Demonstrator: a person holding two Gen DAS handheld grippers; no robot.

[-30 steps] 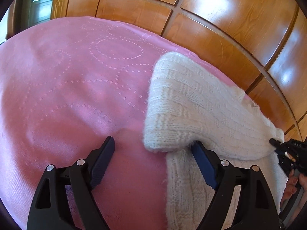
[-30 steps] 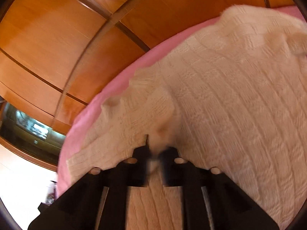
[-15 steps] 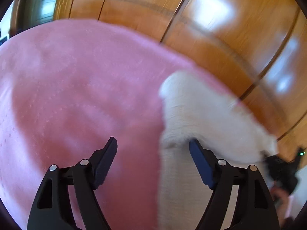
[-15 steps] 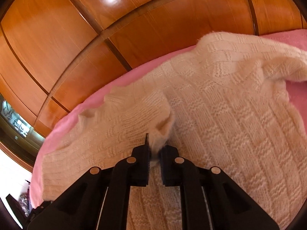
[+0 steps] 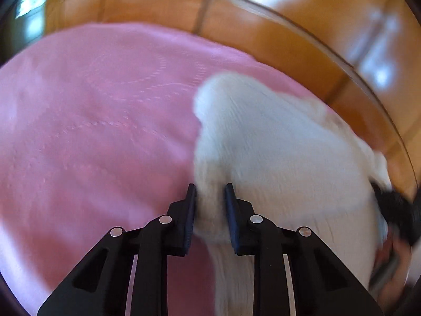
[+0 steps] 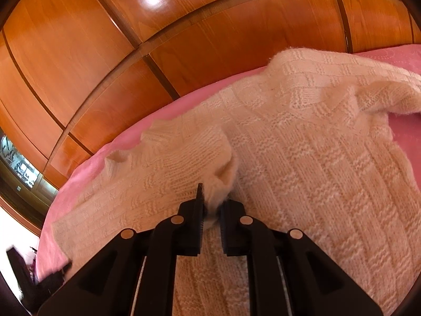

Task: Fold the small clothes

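Left wrist view, blurred by motion: the left gripper [image 5: 209, 197] has its jaws drawn close on a bunched edge of a cream knit sweater [image 5: 276, 152], the wool filling the narrow gap between the two pads. The sweater lies on a pink quilt [image 5: 92, 131] stitched with dotted circles, its folded sleeve stretching up and right from the grip toward glossy wood panels [image 5: 302, 26] behind the bed. At the far right edge, the dark shape of the right gripper [image 5: 394, 210] meets the sweater's far side; its jaws cannot be made out here.

Right wrist view, sharp: the right gripper [image 6: 211, 202] is clamped on a tuft of the sweater [image 6: 302, 158], a fold of fuzzy knit pinched between its pads and lifted into a small peak just above them. The basket-weave body spreads right of the grip, and one sleeve lies folded to the left across the garment. The quilt [image 6: 405, 137] shows pink along the sweater's upper edge and at right. Wood panels [image 6: 158, 39] fill the top half of the frame.
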